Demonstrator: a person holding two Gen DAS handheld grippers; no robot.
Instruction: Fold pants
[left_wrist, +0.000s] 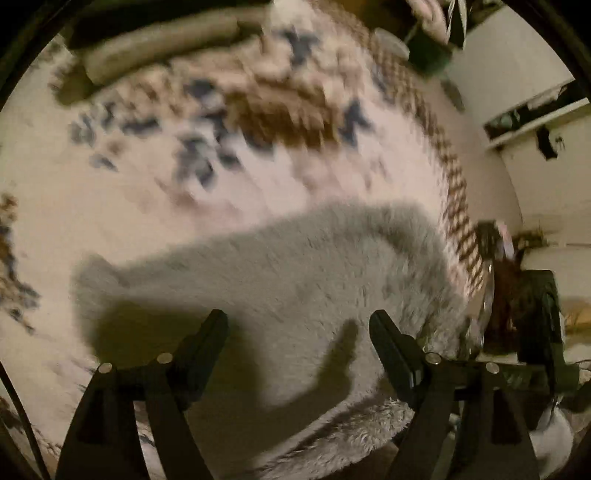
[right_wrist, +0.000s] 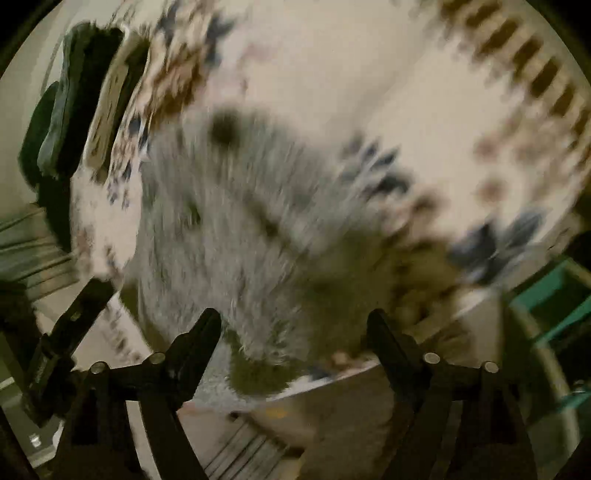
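On the patterned bedspread (left_wrist: 122, 206), fuzzy grey pants (left_wrist: 280, 266) beneath both hand-held grippers (left_wrist: 298, 323) (right_wrist: 293, 321), each released, fingers spread.

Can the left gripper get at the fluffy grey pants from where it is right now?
Probably yes. The left gripper is open, its fingers spread above the grey pants lying on the patterned bedspread. Nothing shows between fingers and fabric; only the gripper's shadow falls there. Motion blur hides how close it is.
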